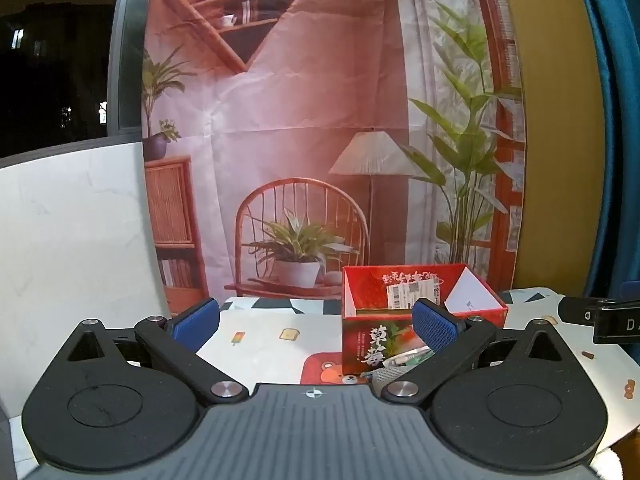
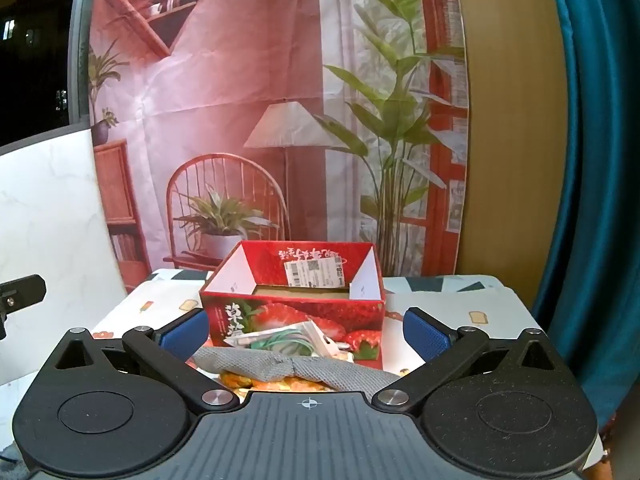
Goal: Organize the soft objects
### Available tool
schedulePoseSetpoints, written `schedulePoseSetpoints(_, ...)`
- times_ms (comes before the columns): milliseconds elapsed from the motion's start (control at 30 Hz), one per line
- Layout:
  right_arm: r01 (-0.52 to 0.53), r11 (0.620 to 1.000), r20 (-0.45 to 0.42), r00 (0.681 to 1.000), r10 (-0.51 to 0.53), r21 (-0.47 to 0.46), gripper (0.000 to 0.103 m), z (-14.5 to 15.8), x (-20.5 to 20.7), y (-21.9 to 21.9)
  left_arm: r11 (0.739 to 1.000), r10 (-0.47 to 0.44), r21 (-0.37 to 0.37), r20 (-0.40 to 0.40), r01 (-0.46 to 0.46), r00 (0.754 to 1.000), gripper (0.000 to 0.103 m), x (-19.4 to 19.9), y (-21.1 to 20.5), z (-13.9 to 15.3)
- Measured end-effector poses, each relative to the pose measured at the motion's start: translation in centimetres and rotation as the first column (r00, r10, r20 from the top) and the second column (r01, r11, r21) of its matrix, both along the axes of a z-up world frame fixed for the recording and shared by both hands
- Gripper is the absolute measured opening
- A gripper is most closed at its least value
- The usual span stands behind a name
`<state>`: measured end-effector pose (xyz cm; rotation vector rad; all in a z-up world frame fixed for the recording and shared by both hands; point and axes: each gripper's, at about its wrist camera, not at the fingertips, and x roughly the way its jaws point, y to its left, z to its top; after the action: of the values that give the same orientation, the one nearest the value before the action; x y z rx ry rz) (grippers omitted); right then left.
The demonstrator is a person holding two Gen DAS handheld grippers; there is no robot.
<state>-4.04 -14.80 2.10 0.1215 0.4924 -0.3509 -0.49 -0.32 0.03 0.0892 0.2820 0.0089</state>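
Both claws are spread wide with nothing between their blue pads. I hold the left claw (image 1: 316,322) level over the table (image 1: 256,344), and the right claw (image 2: 306,330) likewise, a little nearer the pile.

From the right wrist, the red strawberry box (image 2: 294,300) stands at twelve o'clock, top open. I see only white inner walls, a brownish floor and a barcode label (image 2: 314,272) on the far wall, so it looks empty to me. Just in front of the box, between my right fingers, lies the pile of soft things: a grey cloth (image 2: 288,368) on top, a clear packet of green bands (image 2: 280,342) behind it leaning against the box, and something orange and yellow (image 2: 276,384) underneath.

From the left wrist, the box sits at one o'clock, and the pile peeks out at three o'clock behind my right pad.

I judge the job barely begun: nothing is packed and every soft item is left to move.

My claw body cuts off the pile's near edge. I cannot identify the orange item, and the box's near inside corner is hidden.
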Motion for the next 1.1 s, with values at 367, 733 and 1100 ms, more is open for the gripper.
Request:
schedulePoseSetpoints(367, 0.000, 1.000, -0.005, 1.000, 0.000, -0.004, 0.103, -0.02, 0.16, -0.04, 1.000, -0.005, -0.008, -0.002, 0.005, 1.000, 0.103, 0.03, 0.14, -0.04)
schedulePoseSetpoints(733, 0.001, 1.000, -0.007, 1.000, -0.001, -0.007, 0.103, 0.04, 0.05, -0.10, 1.000, -0.007, -0.015, -0.013, 0.006, 1.000, 0.103, -0.07, 0.11, 0.04)
schedulePoseSetpoints(1100, 0.001, 1.000, -0.007, 1.000, -0.001, -0.008, 0.103, 0.08, 0.05, -0.13, 1.000, -0.006, -0.016, -0.016, 0.006, 1.000, 0.103, -0.13, 0.02, 0.08)
